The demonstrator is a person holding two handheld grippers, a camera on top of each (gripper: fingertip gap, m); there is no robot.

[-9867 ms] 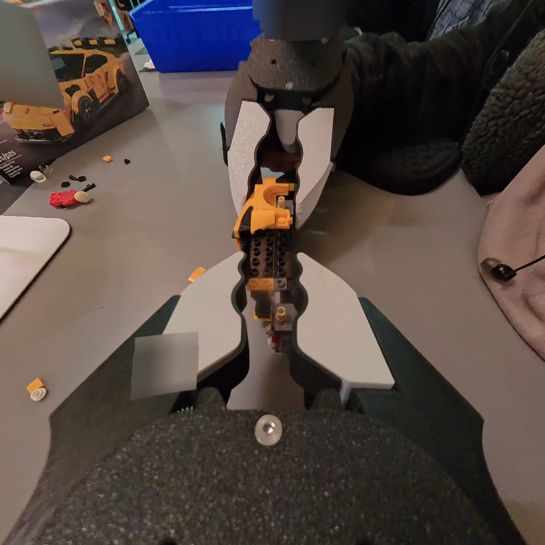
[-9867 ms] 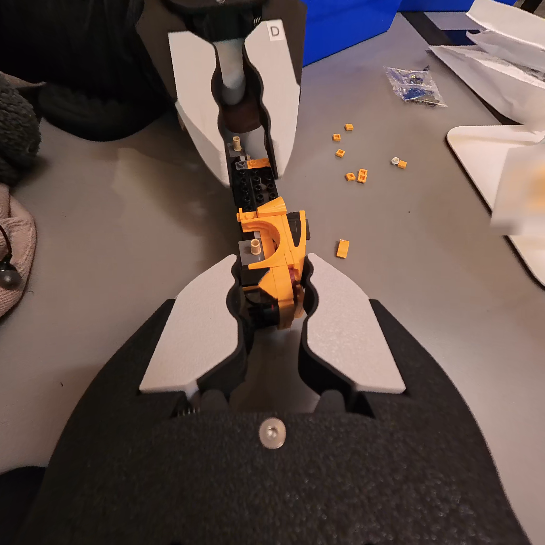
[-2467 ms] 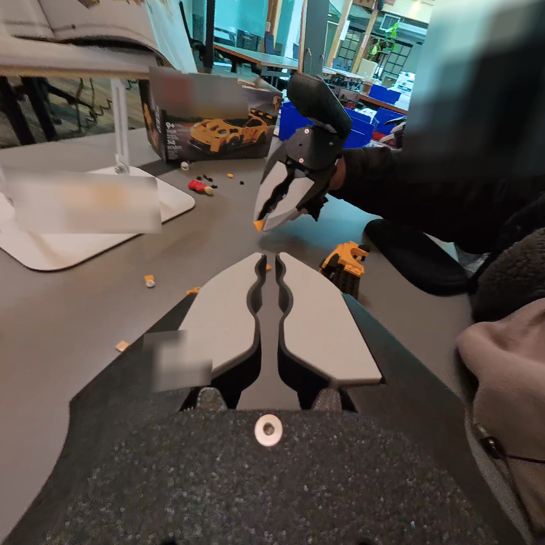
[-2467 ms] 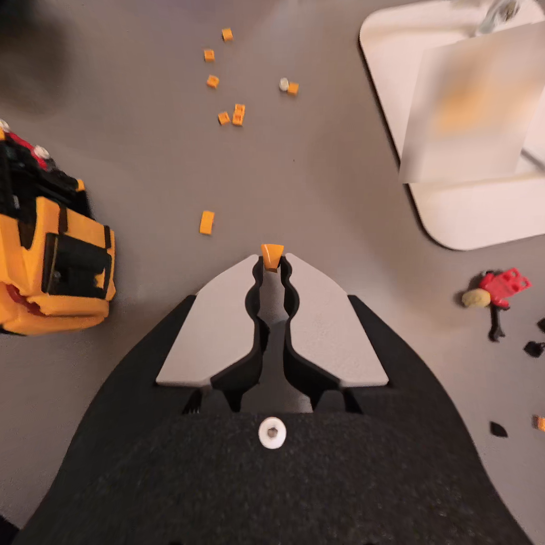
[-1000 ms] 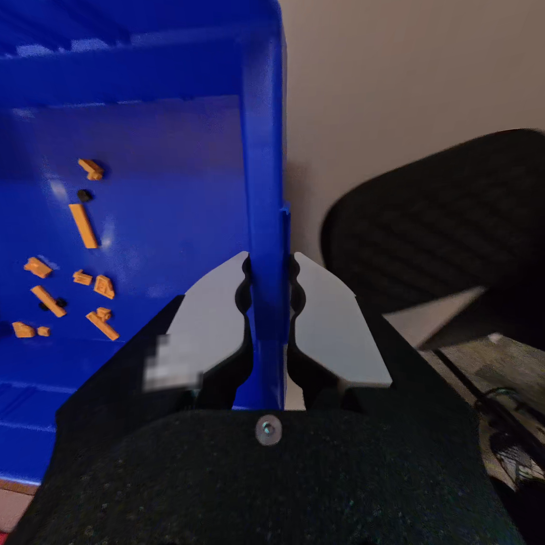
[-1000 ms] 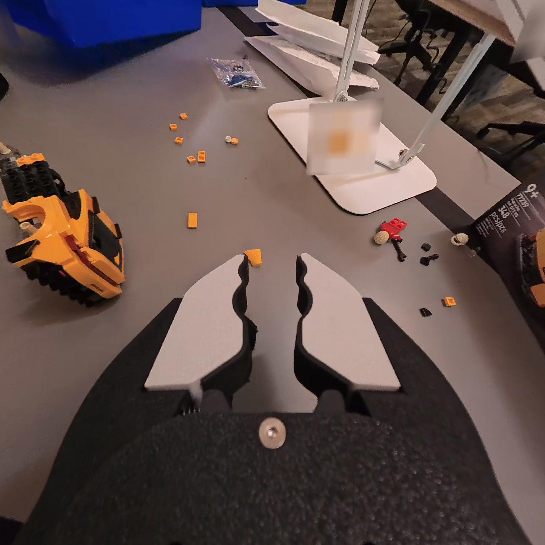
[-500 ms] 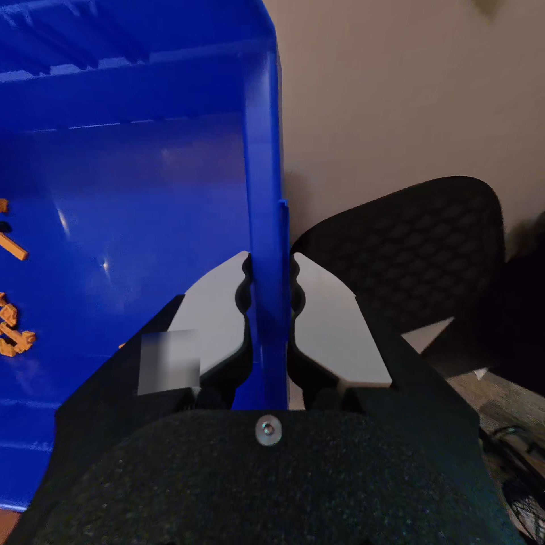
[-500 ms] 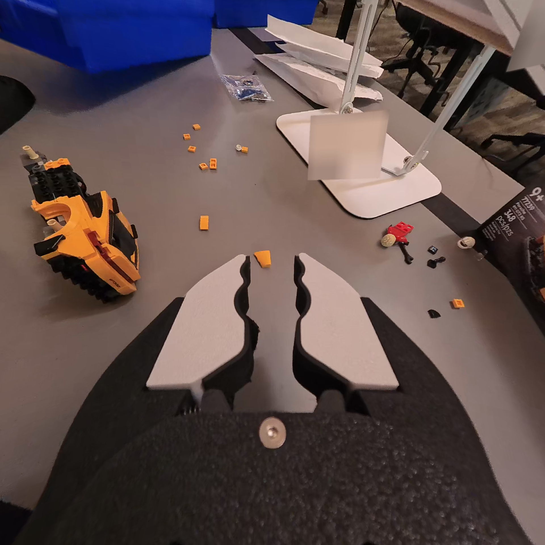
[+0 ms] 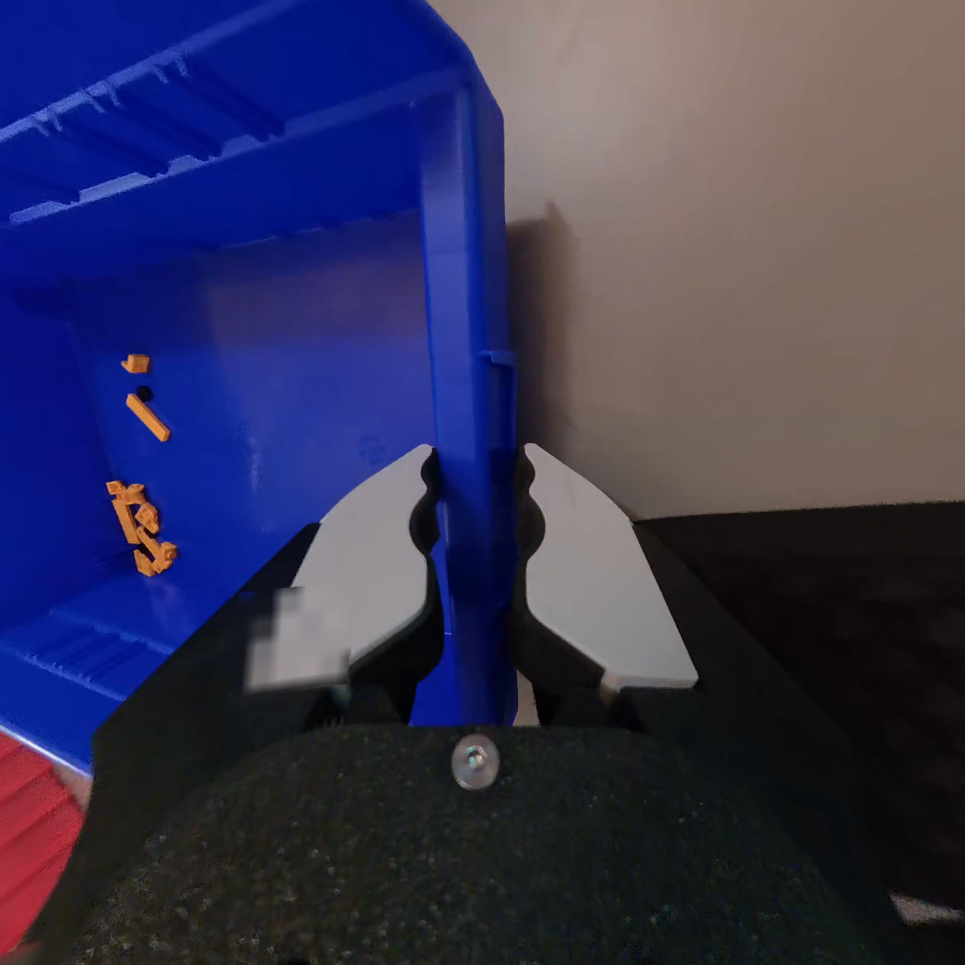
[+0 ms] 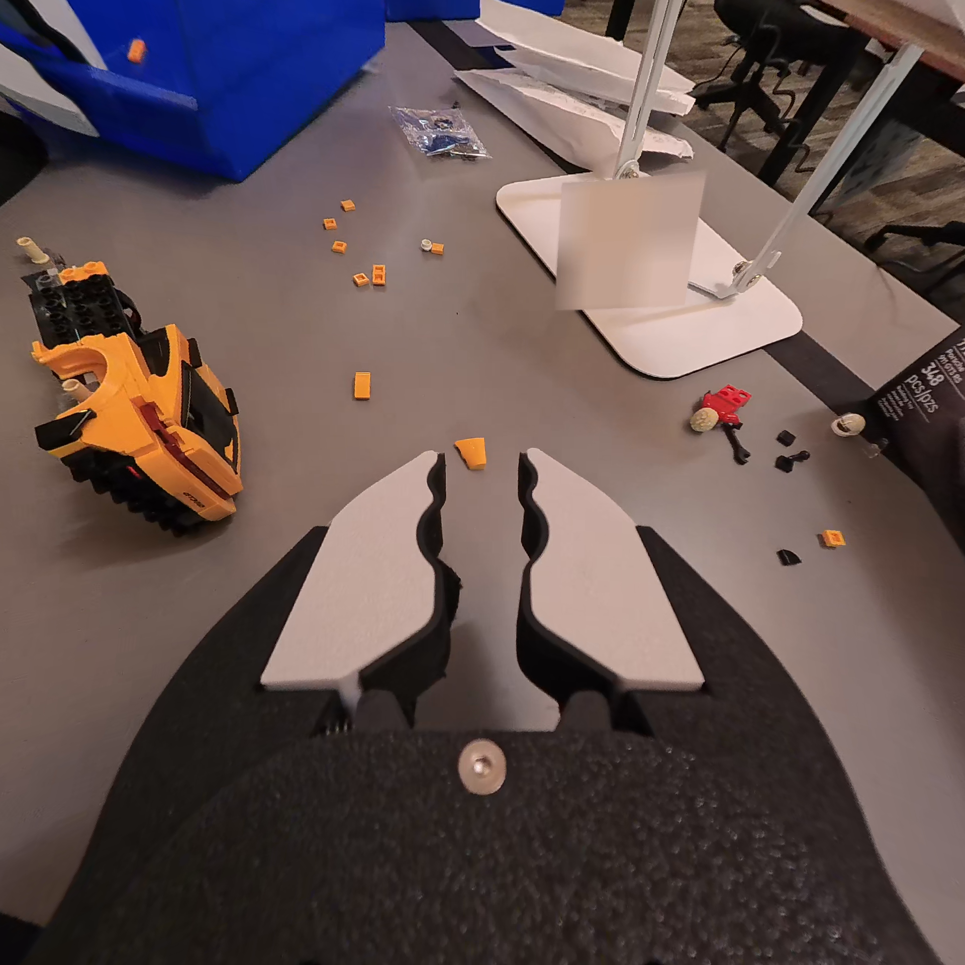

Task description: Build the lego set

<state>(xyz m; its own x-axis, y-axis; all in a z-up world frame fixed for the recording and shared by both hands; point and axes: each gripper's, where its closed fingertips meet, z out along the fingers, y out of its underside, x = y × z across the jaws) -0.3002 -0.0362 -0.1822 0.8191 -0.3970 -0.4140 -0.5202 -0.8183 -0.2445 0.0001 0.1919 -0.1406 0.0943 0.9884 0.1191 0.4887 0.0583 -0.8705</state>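
Left wrist view: left gripper [image 9: 478, 454] is clamping the side wall of the blue plastic bin [image 9: 465, 292], both black wavy pads pressing on the smooth moulded rim. Small orange bricks [image 9: 141, 527] are lying loose on the bin floor near its left wall; the picture is blurring, so their shapes are hard to make out. A beige wall [image 9: 731, 261] is filling the background, and something red [image 9: 31, 814] is being cut off at the bottom-left corner.

Right wrist view: right gripper [image 10: 480, 459] is hovering over the matte grey table [image 10: 261, 600], jaws apart, gripping nothing. An orange wedge piece [image 10: 471, 451] is lying just ahead of the fingertips, untouched. The partly built orange-and-black brick car [image 10: 136, 407] is resting tilted near the table's left edge. Tiny orange tiles [image 10: 360, 261] are scattering mid-table. A white flat stand base [image 10: 679, 339] is sitting toward the right edge.
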